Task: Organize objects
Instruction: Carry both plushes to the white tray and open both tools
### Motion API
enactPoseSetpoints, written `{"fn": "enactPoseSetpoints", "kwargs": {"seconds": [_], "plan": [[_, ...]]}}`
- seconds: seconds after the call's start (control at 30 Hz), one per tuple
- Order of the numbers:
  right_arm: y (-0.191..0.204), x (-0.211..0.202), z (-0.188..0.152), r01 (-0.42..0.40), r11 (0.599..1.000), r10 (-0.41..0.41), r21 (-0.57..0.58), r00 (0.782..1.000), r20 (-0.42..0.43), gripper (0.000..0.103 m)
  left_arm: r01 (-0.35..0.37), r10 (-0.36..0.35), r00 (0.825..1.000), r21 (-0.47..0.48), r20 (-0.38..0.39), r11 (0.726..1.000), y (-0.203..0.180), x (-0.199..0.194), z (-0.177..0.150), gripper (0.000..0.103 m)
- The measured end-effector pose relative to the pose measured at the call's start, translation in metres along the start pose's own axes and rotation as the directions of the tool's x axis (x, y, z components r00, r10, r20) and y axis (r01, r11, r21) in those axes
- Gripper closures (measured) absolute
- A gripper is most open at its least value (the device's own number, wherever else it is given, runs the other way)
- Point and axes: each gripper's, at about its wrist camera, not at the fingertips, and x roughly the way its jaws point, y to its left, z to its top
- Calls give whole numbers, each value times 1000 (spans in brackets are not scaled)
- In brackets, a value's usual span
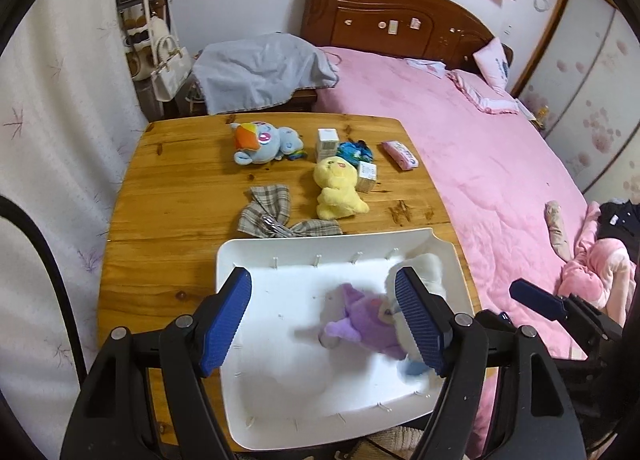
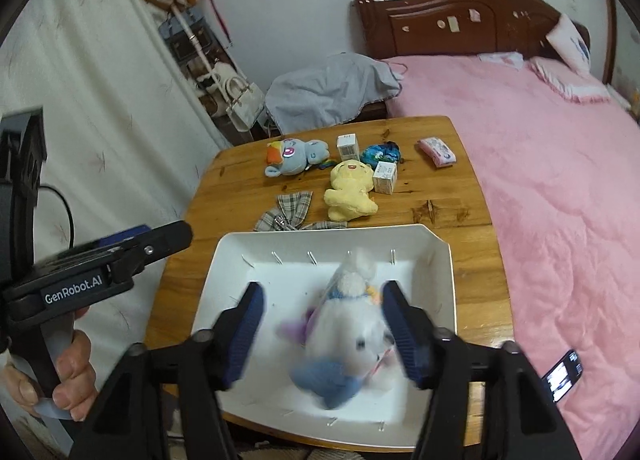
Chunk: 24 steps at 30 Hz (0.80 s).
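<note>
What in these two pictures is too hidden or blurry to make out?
- White plush toy: motion-blurred in the right wrist view; the left wrist view has a gripper finger covering it.
- Purple plush toy: blurred; mostly hidden under the white one in the right view.
- Small boxes: print too small.

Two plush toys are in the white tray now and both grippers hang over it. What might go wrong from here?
1. The white plush lies between the right gripper's open jaws; pulling away carelessly may drag it out.
2. It overlaps the purple plush, so the pile may tip toward the white tray's edge.
3. The plaid bow touches the tray's far rim; the tray, if nudged, may shove it.
</note>
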Motion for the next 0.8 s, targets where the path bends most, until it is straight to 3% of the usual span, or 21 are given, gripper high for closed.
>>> {"fn": "enactPoseSetpoints", "kwargs": {"seconds": [0.07, 0.33, 0.8], "plan": [[7, -1, -2, 14, 1000, -14, -25, 1000, 14, 28, 13, -13, 1000, 13, 9, 1000, -3, -2, -1, 20], [11, 3, -3, 50, 998, -50, -33, 999, -1, 28, -21, 19, 999, 44, 46, 999, -8, -11, -6, 19], [13, 2, -1, 71, 997, -71, -28, 997, 7, 28, -24, 23, 1000, 59, 21, 998, -11, -9, -12, 18]]}}
